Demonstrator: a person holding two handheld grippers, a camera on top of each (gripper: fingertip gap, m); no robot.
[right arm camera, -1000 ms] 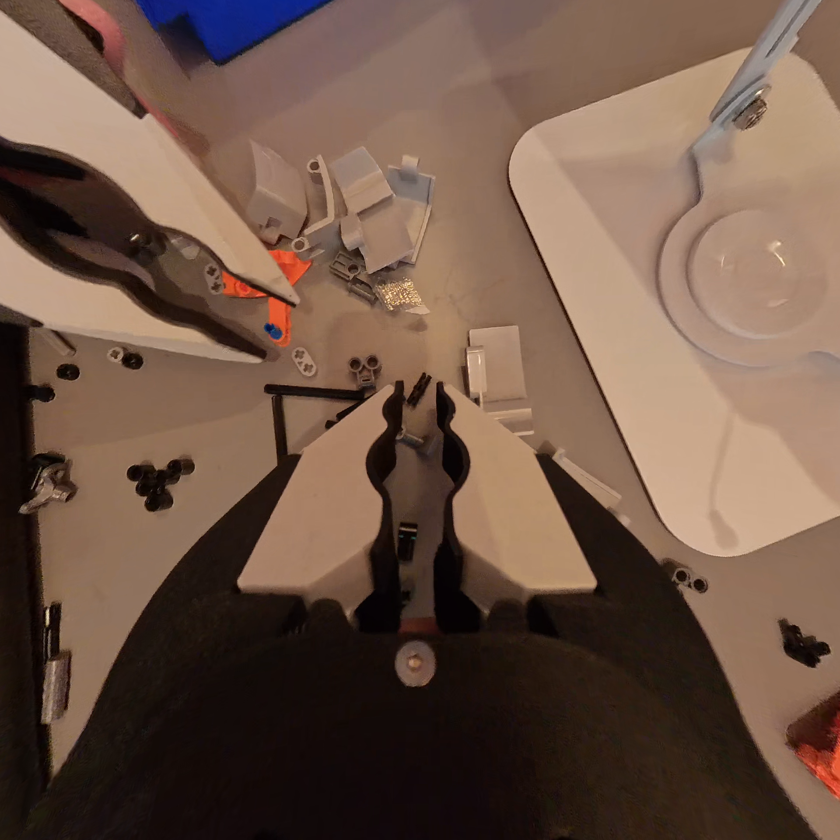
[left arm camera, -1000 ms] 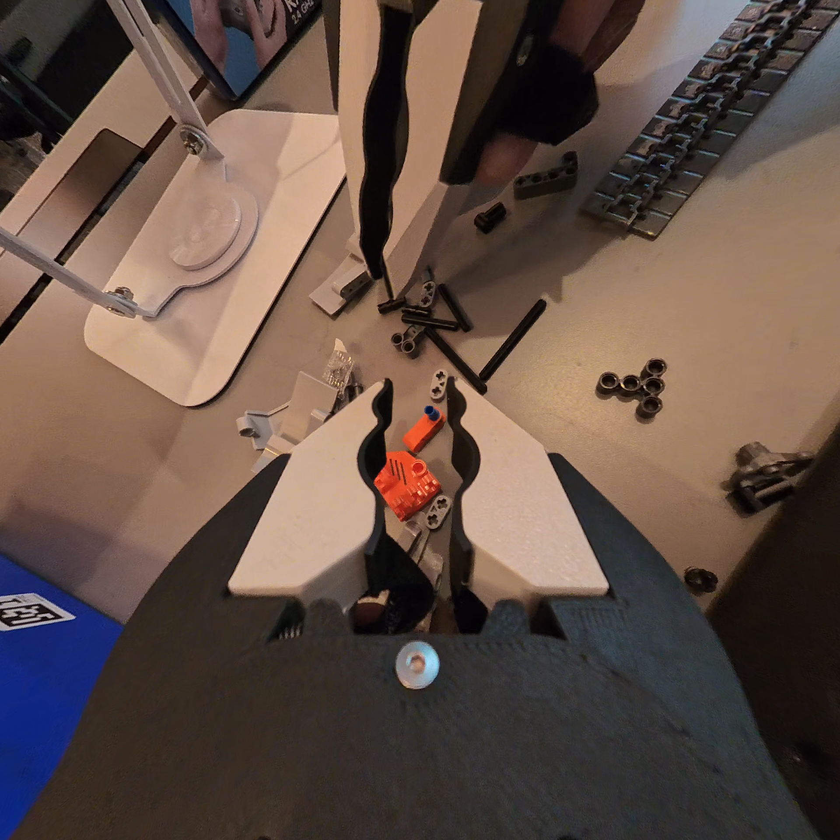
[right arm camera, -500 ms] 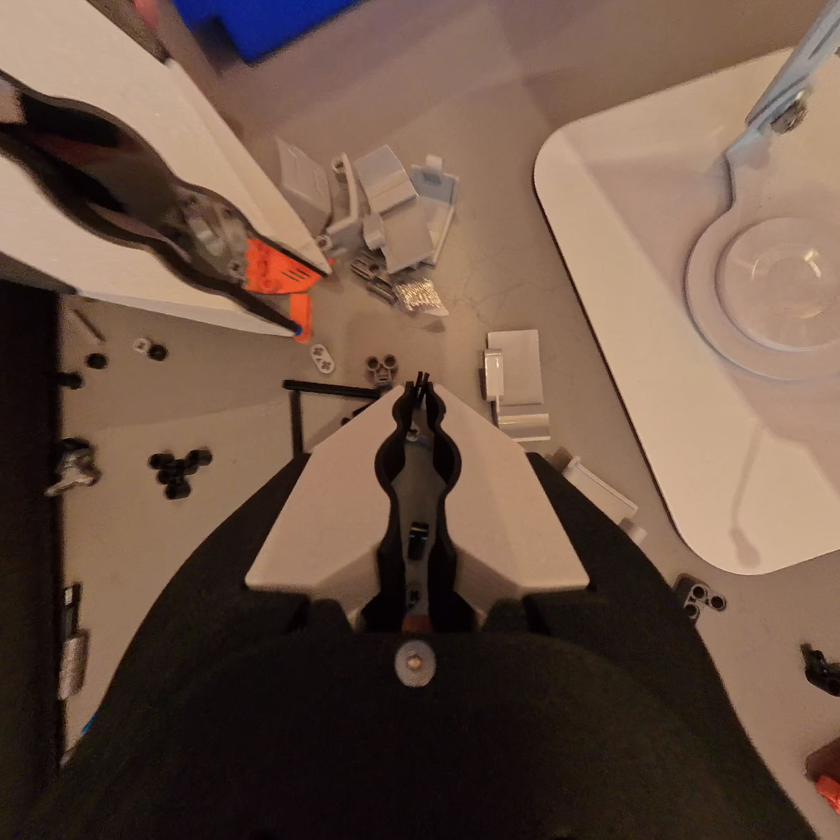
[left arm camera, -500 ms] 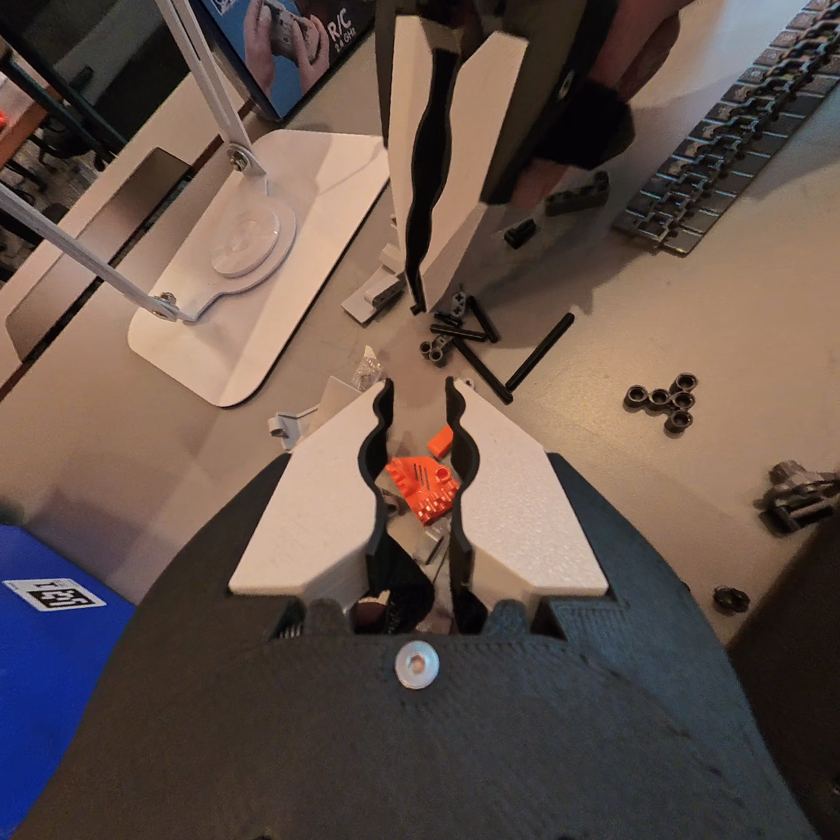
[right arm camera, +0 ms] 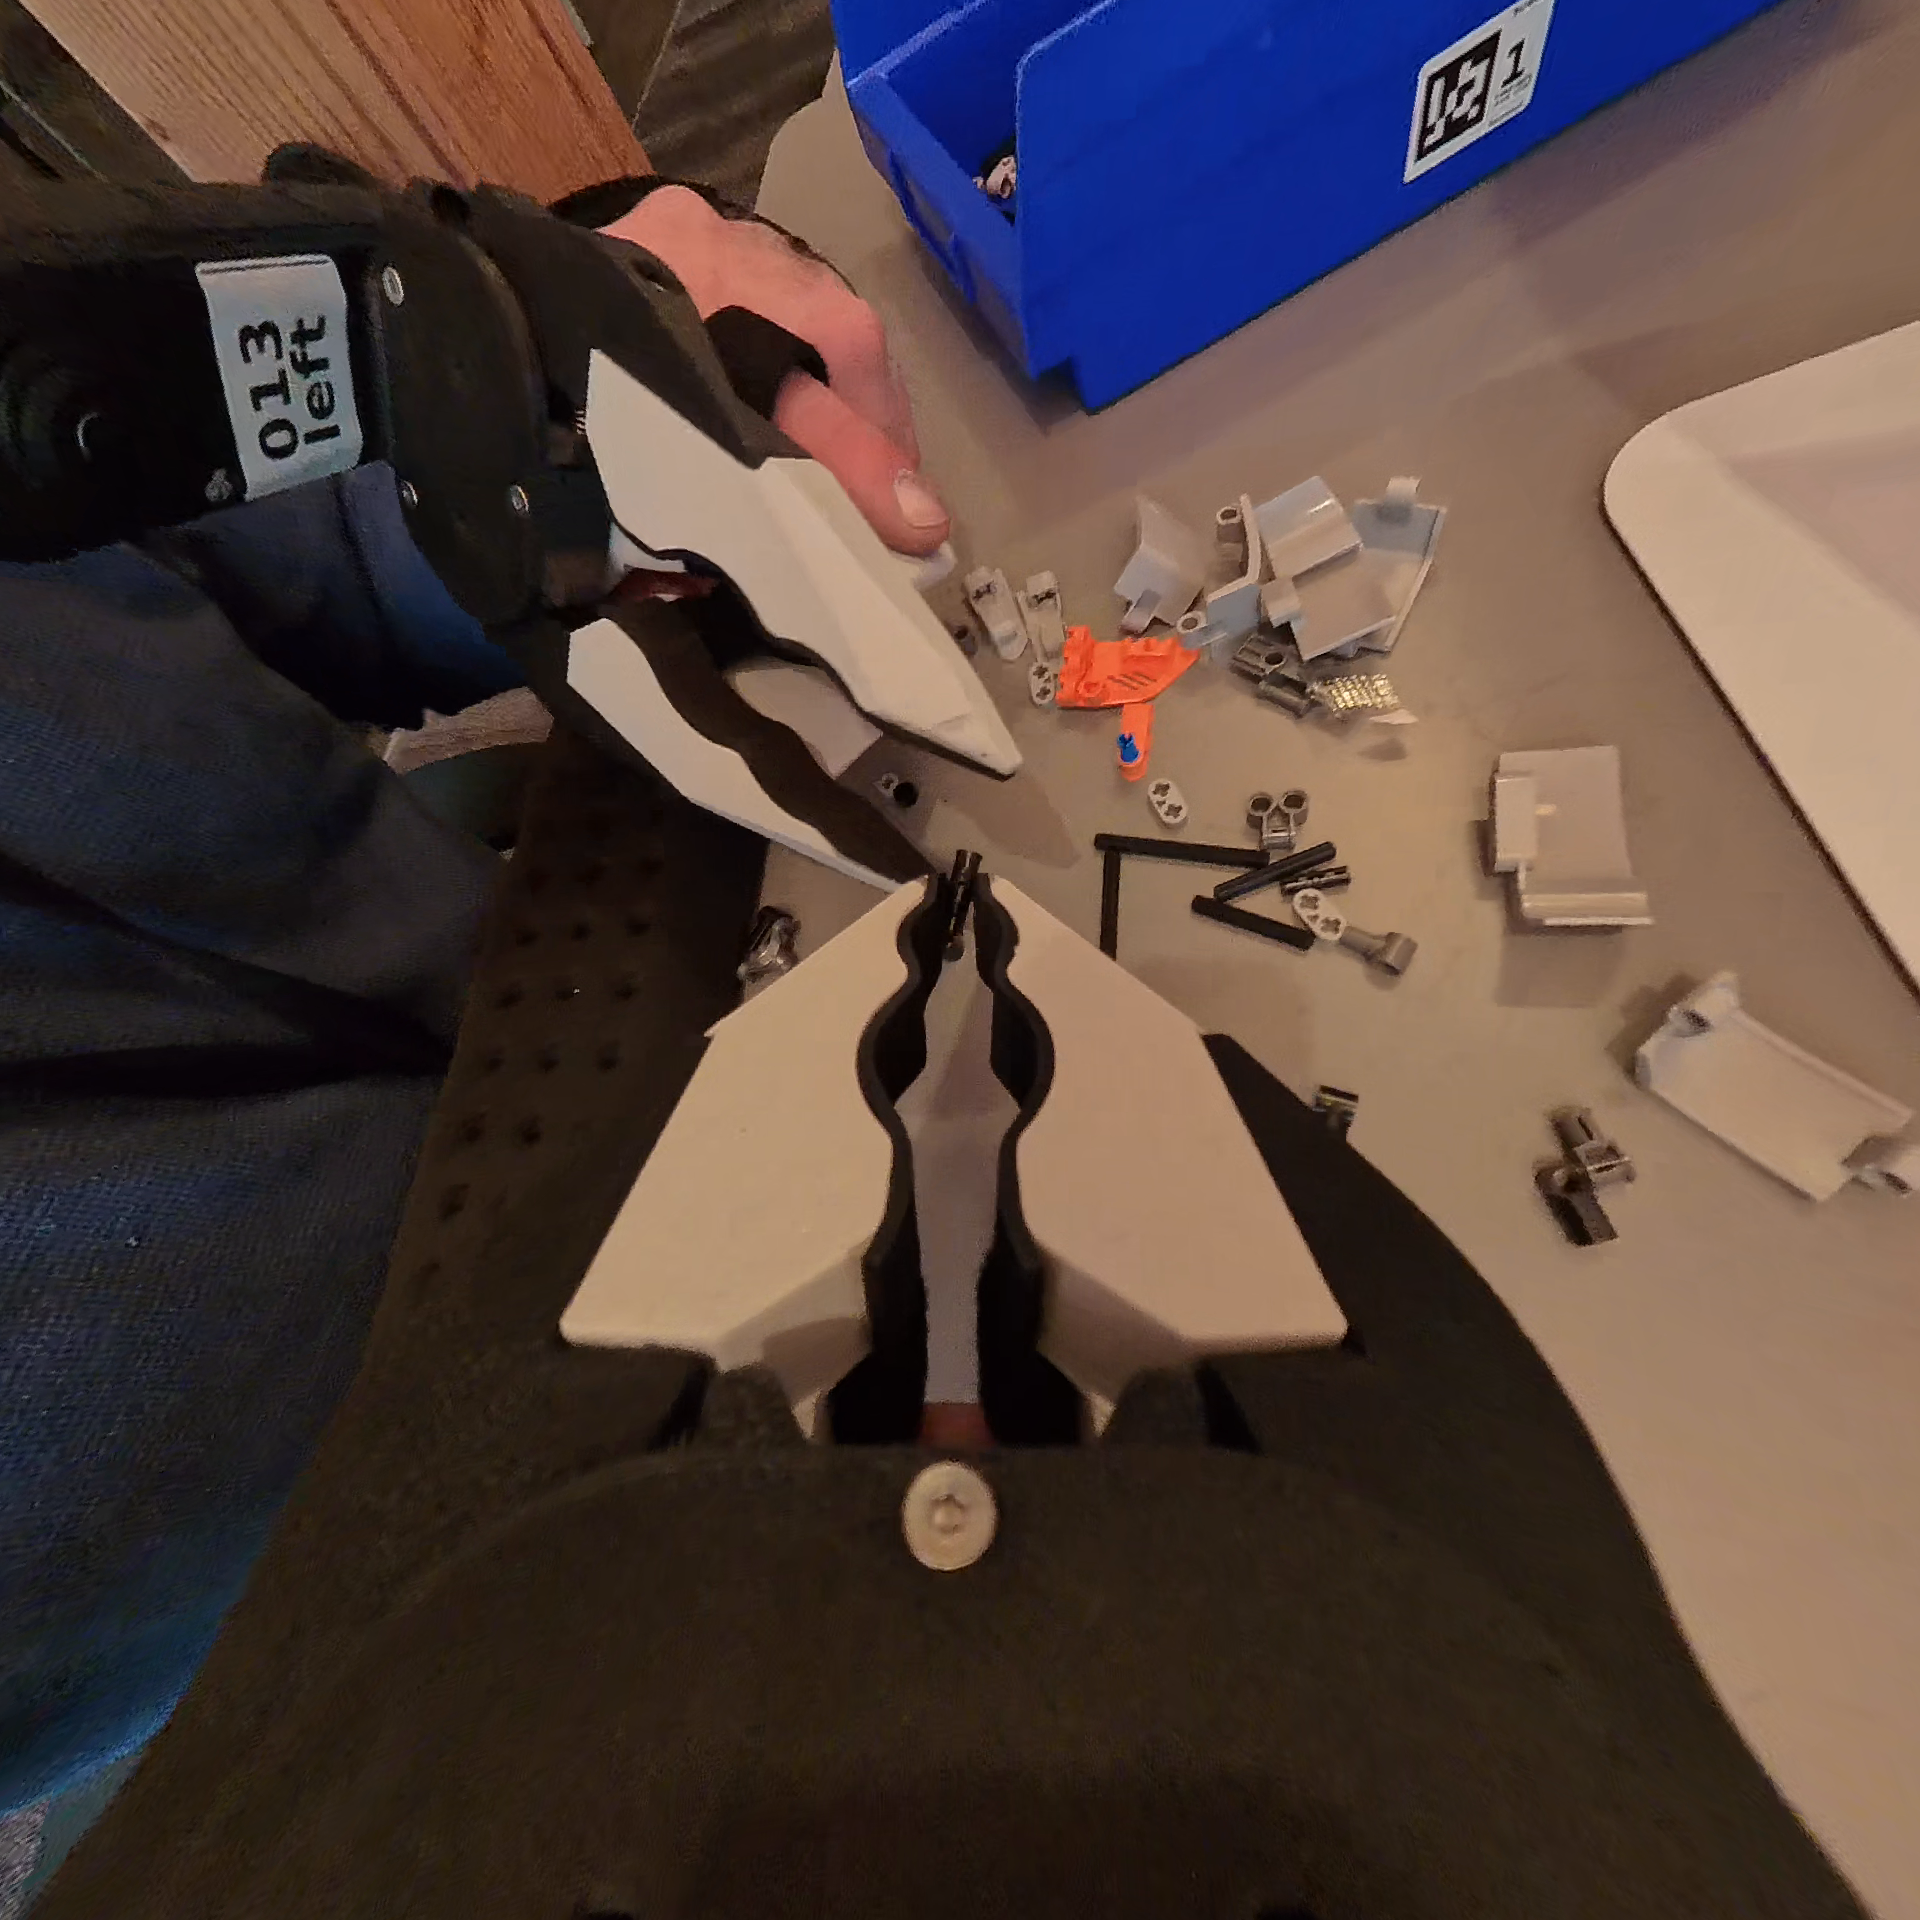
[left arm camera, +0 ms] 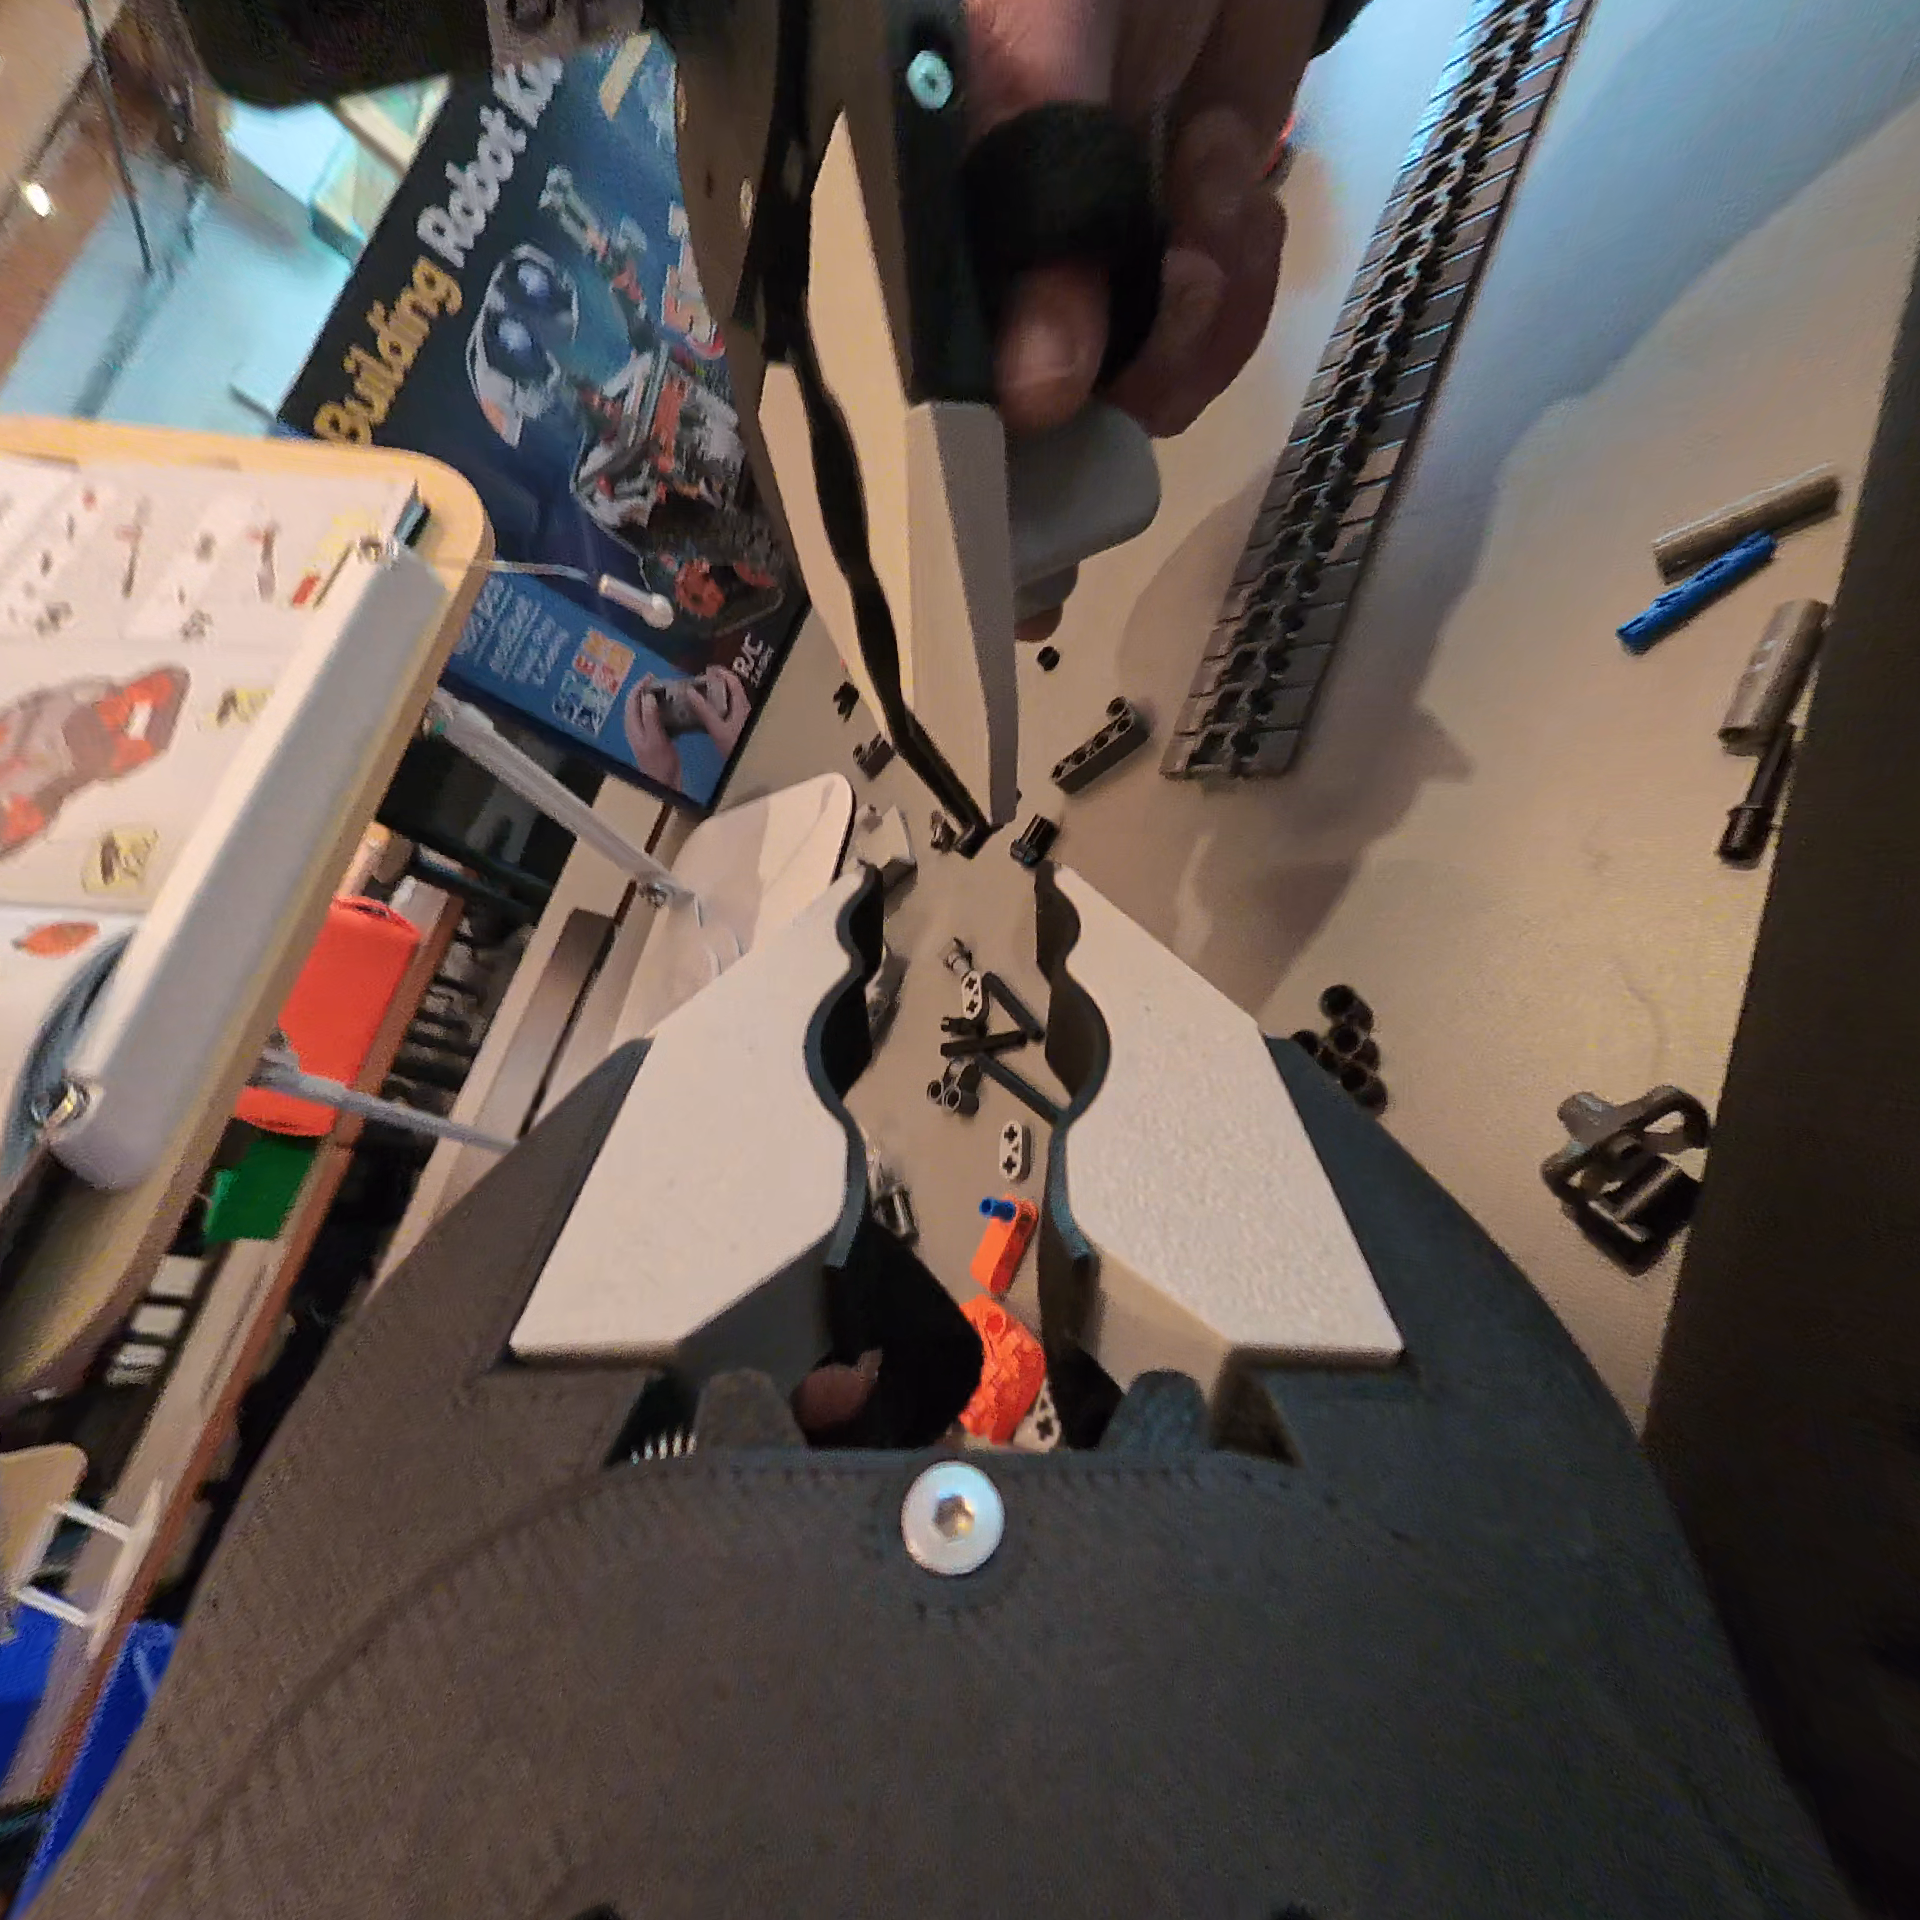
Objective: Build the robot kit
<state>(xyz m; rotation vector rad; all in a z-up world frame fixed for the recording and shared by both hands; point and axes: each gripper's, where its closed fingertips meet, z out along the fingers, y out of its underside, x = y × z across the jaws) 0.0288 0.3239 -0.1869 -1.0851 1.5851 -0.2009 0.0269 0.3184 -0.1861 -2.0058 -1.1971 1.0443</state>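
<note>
While its two white fingers press together at the tips, the right tool (right arm camera: 958,902) grips a small black plastic pin (right arm camera: 962,875), which sticks out just past the fingertips and is held above the grey counter (right arm camera: 1455,1403). The left tool (left arm camera: 958,894) is released, its fingers spread with nothing between them; in the right wrist view its tips (right arm camera: 935,800) hover just beside the pin, and a bare hand (right arm camera: 821,353) holds its black body.

Taking the flat orange plastic panel (right arm camera: 1122,665) as the landmark, a small orange block with a blue peg (right arm camera: 1132,743) lies just beside it, toward the right tool. Pale grey curved shell pieces (right arm camera: 1299,561) lie in a cluster beyond the panel, away from the left tool. Several thin black axle rods (right arm camera: 1226,883) lie crossed near the panel, between it and the right tool's side. A blue plastic bin (right arm camera: 1195,208) stands well apart from the panel, at the counter's far edge. A white flat stand base (right arm camera: 1787,540) sits well apart, past the grey shells.

In the left wrist view, a long dark grey linked track strip (left arm camera: 1351,468) lies beyond the right tool, and what may be a printed blue box (left arm camera: 540,436) leans behind it; the view is blurred there.
</note>
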